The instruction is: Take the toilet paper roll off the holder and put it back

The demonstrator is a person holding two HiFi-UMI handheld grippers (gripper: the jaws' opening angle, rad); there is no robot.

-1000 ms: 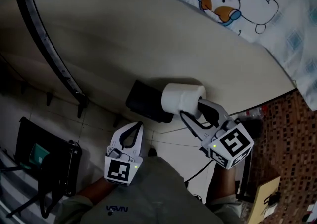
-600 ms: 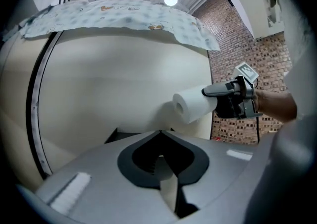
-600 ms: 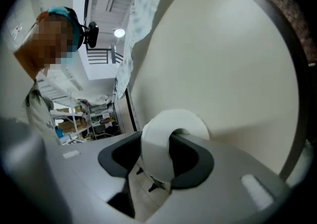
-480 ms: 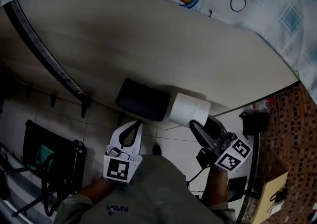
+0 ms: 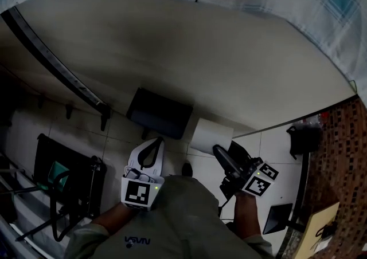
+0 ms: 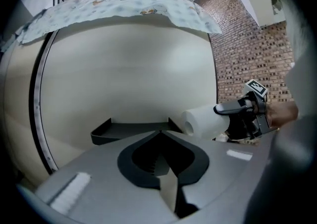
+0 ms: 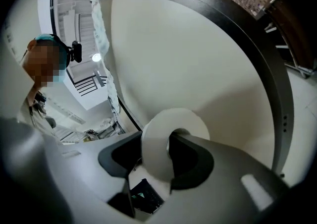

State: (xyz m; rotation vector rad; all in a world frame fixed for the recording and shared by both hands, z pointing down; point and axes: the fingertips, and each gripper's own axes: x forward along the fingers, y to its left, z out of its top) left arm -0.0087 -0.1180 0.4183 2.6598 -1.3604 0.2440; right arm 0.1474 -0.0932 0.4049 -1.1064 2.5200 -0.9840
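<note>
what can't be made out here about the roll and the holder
Head view: the holder is a dark block; any spindle is lost in shadow.
Left gripper view: the shut left gripper covers the holder's lower part.
Right gripper view: the toilet paper roll hides where the right gripper presses on it.
Head view: floor items at left are too dark to name.

The holder (image 5: 159, 113) is set against the lower part of the curved panel (image 5: 200, 63); a cloth (image 5: 298, 0) is draped over the panel's upper edge. The toilet paper roll (image 5: 209, 134) is off the holder, just to its right, its wall clamped in the right gripper (image 5: 222, 152), with one jaw in the core. The left gripper (image 5: 156, 140), jaws together and empty, is placed before the holder.
</note>
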